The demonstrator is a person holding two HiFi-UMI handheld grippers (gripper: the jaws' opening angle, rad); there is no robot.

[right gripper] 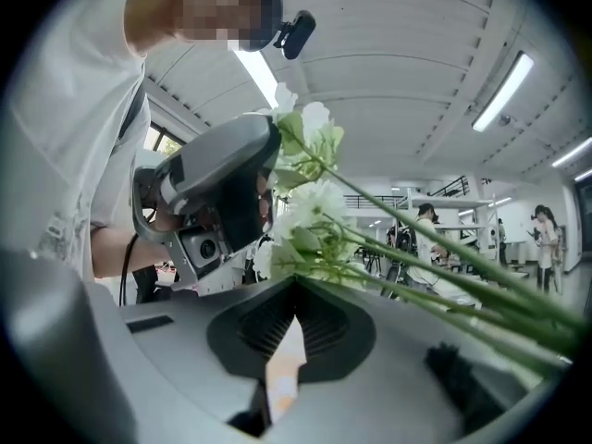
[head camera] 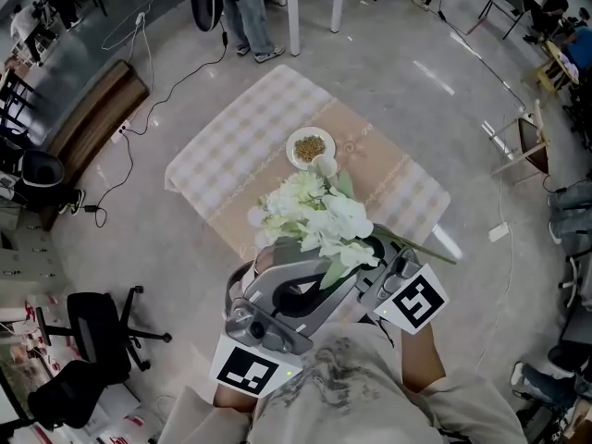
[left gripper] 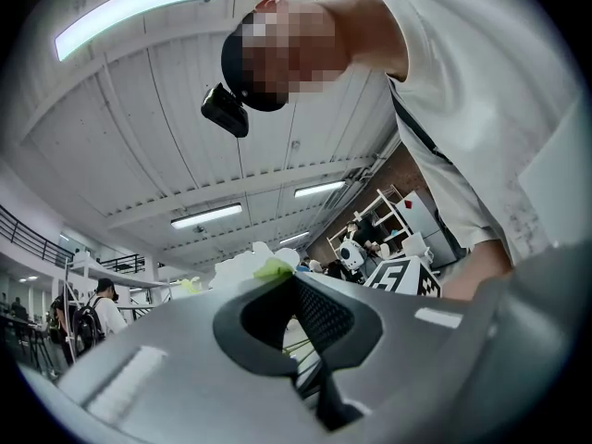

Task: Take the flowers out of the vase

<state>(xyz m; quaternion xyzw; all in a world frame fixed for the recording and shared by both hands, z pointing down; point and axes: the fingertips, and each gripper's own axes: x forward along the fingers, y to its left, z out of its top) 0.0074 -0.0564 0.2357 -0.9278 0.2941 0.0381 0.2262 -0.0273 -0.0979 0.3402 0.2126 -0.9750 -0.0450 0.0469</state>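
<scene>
Standing on a grey floor (head camera: 388, 72), a table (head camera: 222, 155) under a checked cloth takes up the middle of the head view, with a black office chair (head camera: 92, 331) off at lower left. The person (head camera: 370, 387) in a pale shirt is at the bottom edge with both tools raised over the near side of the table. The flowers (head camera: 319, 218), a white bunch with green leaves, are out of the vase and held up sideways above the cloth, blooms toward the table centre and stems (head camera: 421, 248) trailing right with free ends. Left gripper (left gripper: 282, 274): jaws pressed together, a green leaf right at the tips, thin stems seen behind the pads, pinching the bunch near the blooms. Right gripper (right gripper: 296, 283): jaws closed at the tips on the stems, which run off to the lower right. A round bowl (head camera: 310, 146) with yellowish contents sits mid-table, and the small white vase (head camera: 324, 166) stands just beside it, apart from the bunch.
</scene>
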